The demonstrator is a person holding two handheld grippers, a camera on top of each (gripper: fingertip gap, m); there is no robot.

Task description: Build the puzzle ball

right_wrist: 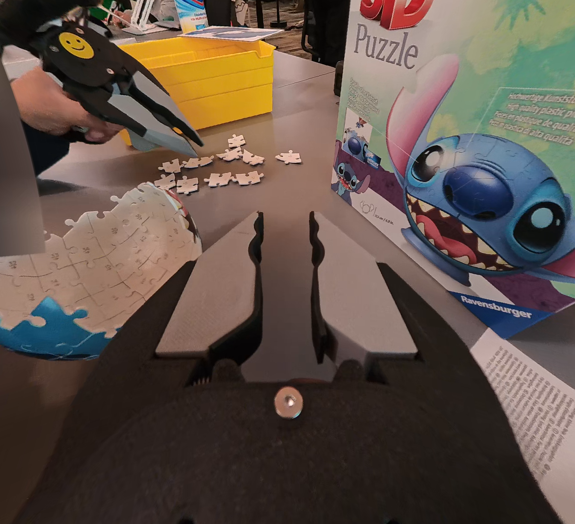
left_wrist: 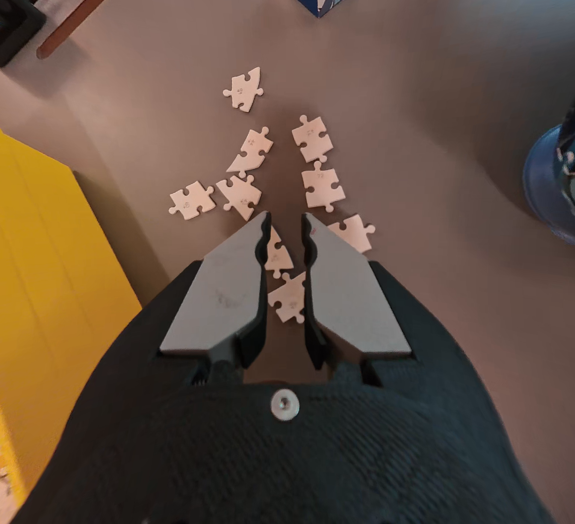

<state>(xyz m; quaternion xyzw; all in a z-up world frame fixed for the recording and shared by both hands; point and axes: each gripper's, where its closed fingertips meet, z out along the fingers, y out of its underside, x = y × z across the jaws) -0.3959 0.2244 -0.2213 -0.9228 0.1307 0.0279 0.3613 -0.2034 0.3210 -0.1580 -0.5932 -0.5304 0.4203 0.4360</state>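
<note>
White plastic pieces lie face down in a loose scatter on the grey bench, and your left tongs hang right over the near end of that scatter. Two pieces show in the gap between the fingers: a wedge-shaped one just behind the tips and a squarer one closer to the body. They seem to lie a little below the tips, not gripped. The jaws stand narrowly apart and empty. The wedge's long axis runs roughly along the fingers, so I judge a short drop and a squeeze across its width is the move this turns on.

Your right tongs are also narrowly parted and hold nothing. They point at bare bench with the scatter farther ahead and to the left, so the left tongs are plainly the nearer to the pieces. The half-built ball sits just left of the right tongs, its white numbered inside turned toward the camera and a blue printed edge low down. Whether it touches the left finger I cannot tell.

Both fingers cover parts of the pieces beneath the left tongs, so their full outlines are hidden. Printed marks on the pieces are too small and blurred to make out. The ball is cut off at the frame edge, and the puzzle box stands close on the right. A yellow bin sits behind the scatter.
</note>
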